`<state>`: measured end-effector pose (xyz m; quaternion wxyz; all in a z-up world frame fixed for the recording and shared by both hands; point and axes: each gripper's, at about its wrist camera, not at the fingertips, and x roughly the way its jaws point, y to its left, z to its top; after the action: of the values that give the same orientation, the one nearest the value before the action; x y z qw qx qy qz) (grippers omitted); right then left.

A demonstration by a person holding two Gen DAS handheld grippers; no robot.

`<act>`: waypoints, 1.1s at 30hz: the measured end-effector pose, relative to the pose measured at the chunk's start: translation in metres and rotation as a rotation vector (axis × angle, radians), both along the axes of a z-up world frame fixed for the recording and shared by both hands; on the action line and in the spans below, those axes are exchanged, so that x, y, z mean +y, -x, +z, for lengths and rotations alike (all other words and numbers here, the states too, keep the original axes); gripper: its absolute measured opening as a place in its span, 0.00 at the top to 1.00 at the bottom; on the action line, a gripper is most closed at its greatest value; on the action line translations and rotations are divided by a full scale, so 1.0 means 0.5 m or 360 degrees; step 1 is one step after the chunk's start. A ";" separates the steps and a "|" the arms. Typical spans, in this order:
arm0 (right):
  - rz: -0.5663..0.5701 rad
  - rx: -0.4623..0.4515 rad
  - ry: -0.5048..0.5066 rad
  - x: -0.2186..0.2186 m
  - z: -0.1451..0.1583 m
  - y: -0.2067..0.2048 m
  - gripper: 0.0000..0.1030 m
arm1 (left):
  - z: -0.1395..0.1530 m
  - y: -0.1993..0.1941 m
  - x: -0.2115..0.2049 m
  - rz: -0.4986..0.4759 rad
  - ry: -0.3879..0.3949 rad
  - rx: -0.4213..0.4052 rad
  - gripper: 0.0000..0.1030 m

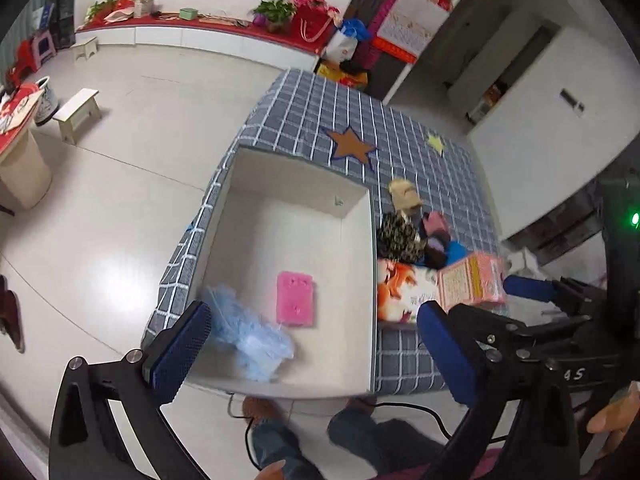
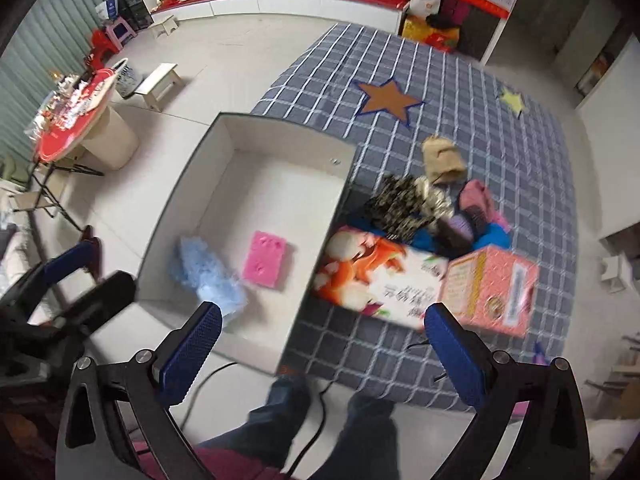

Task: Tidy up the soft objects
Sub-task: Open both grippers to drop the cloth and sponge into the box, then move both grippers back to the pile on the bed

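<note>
A fluffy light-blue cloth lies in the near corner of a white open box, beside a pink sponge. To the right of the box, a pile of soft items sits on the checked cloth: a tan piece, a leopard-print one, pink, purple and blue ones. My left gripper hovers open above the box's near edge, holding nothing. Near the box's front right corner my right gripper stands open and empty; the left view shows one of its blue fingers.
A printed fruit carton and a pink carton lie by the pile. The checked table cover has star patches. A person's legs and a black cable are below. Small stools and a red side table stand on the floor at left.
</note>
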<state>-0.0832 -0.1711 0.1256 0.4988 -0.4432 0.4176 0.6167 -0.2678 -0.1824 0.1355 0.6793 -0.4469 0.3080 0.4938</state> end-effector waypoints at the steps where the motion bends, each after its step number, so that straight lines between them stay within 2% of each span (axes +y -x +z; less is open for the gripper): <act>1: -0.0013 -0.0019 0.0011 0.000 -0.005 -0.004 0.01 | 0.000 -0.006 -0.002 -0.0015 0.0011 0.0020 0.00; 7: -0.0116 0.0055 0.0013 -0.005 -0.005 -0.040 0.01 | 0.002 -0.033 -0.009 -0.0062 0.0019 0.0138 0.00; 15: -0.0207 0.0075 0.0015 -0.022 -0.003 -0.068 0.01 | 0.007 -0.042 -0.003 -0.0117 0.0022 0.0162 0.00; 22: -0.0342 0.0108 -0.0041 -0.025 0.020 -0.110 0.01 | 0.022 -0.039 0.010 -0.0128 -0.0025 0.0160 0.00; 28: -0.0491 0.0056 -0.0109 -0.033 0.055 -0.190 0.01 | 0.028 -0.044 0.037 -0.0187 -0.0028 0.0136 0.00; 33: -0.0668 -0.0016 -0.0054 -0.044 0.048 -0.299 0.01 | 0.022 -0.087 0.070 -0.0290 -0.0001 0.0185 0.00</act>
<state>0.0661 -0.1929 0.1498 0.6259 -0.3410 0.4879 0.5040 -0.2243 -0.1472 0.1463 0.7026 -0.3875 0.3861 0.4552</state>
